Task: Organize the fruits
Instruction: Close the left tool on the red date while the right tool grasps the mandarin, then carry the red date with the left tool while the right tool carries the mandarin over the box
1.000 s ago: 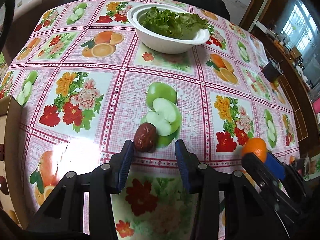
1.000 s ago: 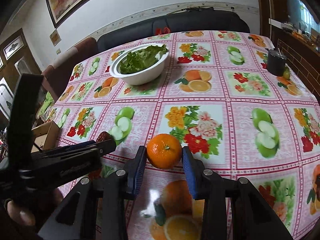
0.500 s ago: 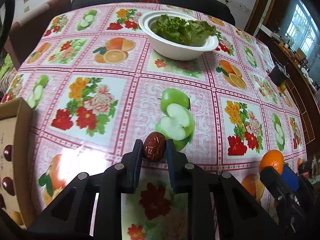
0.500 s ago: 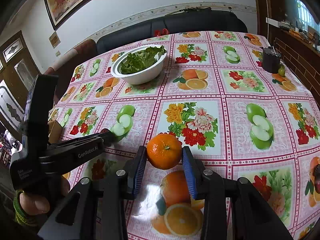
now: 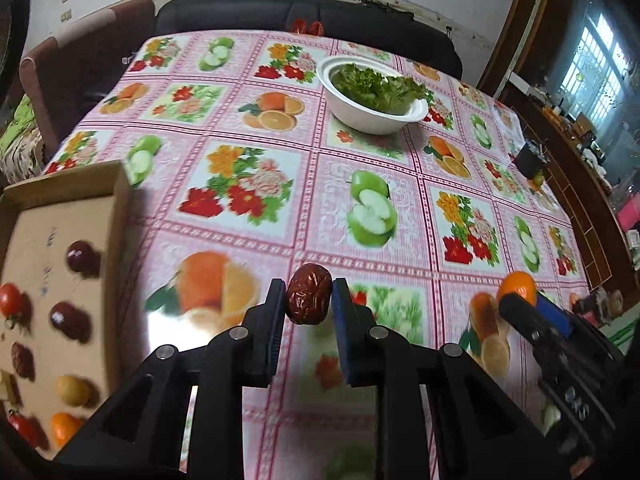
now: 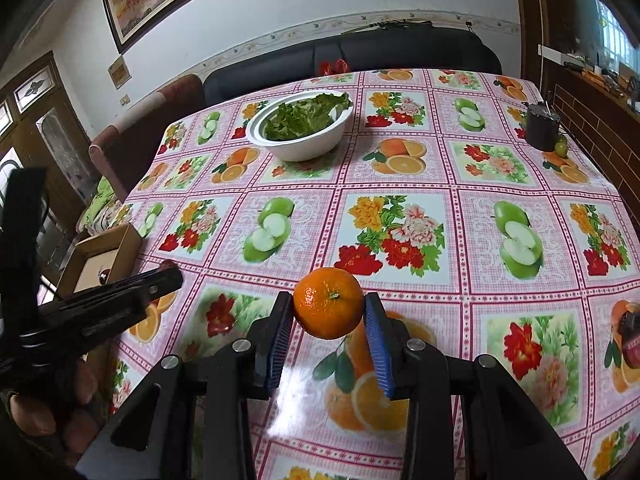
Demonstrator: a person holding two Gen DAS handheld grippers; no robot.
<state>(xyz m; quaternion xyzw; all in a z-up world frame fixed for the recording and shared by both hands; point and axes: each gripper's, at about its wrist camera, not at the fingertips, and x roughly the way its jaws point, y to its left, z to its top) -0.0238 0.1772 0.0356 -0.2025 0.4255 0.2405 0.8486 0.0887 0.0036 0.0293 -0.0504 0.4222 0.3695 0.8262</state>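
Note:
My left gripper (image 5: 309, 300) is shut on a wrinkled red date (image 5: 310, 299) and holds it above the fruit-print tablecloth. My right gripper (image 6: 329, 309) is shut on an orange mandarin (image 6: 329, 308), also lifted above the cloth. The mandarin shows in the left wrist view (image 5: 517, 287) at the right. A cardboard box (image 5: 120, 216) at the table's left edge holds several fruits: dates, tomatoes, a mandarin and a yellowish fruit. The box also shows in the right wrist view (image 6: 120, 245), beyond the left gripper (image 6: 160, 280).
A white bowl (image 5: 374, 122) of green lettuce stands at the far middle of the table; it also shows in the right wrist view (image 6: 308, 148). A dark cup (image 6: 541, 127) stands at the far right edge. A sofa and chairs surround the table.
My left gripper closed on the date and lifted it, swinging left so the cardboard box came into view. My right gripper keeps holding the mandarin, raised slightly.

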